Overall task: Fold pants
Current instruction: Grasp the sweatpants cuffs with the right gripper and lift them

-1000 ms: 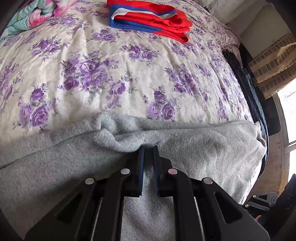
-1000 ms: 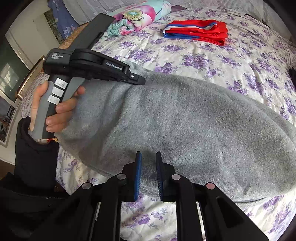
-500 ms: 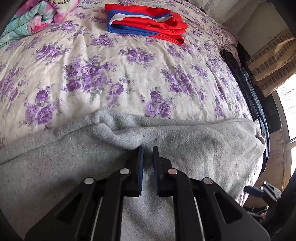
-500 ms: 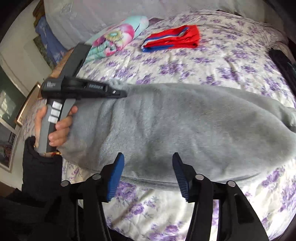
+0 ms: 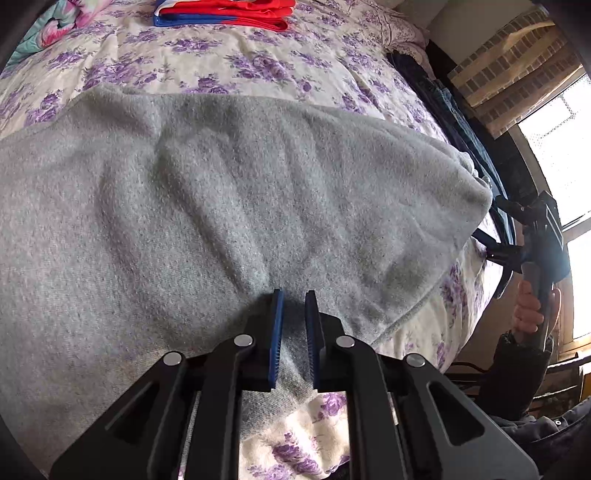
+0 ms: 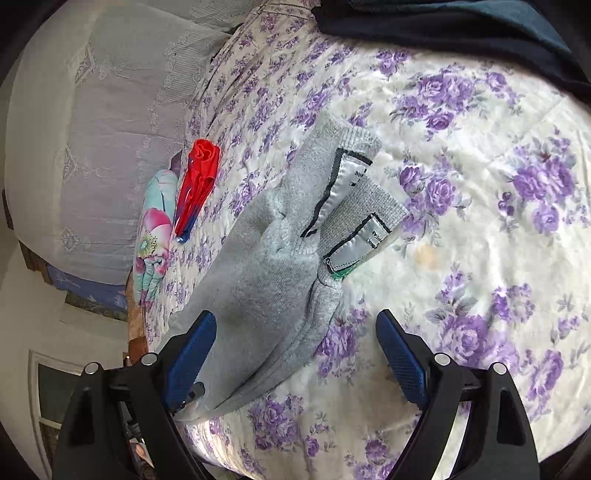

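Grey fleece pants (image 5: 229, 206) lie spread across a floral bed. My left gripper (image 5: 293, 295) is shut on the near edge of the pants, with grey cloth pinched between its blue pads. In the right wrist view the pants (image 6: 266, 280) run away from me, and their end with white care labels (image 6: 347, 192) lies flat on the bedspread. My right gripper (image 6: 295, 325) is wide open over the near part of the pants and holds nothing. It also shows at the right edge of the left wrist view (image 5: 532, 236).
The bedspread (image 6: 480, 192) is cream with purple flowers. A folded red and blue garment (image 5: 225, 14) and a pink and teal bundle (image 6: 151, 240) lie at the far side. Dark clothes (image 6: 443, 22) hang at the bed's edge. A window (image 5: 565, 155) is on the right.
My right gripper has opened wider, let go of the pants and swung toward their labelled end. My left gripper has pulled the cloth so the pants lie flatter.
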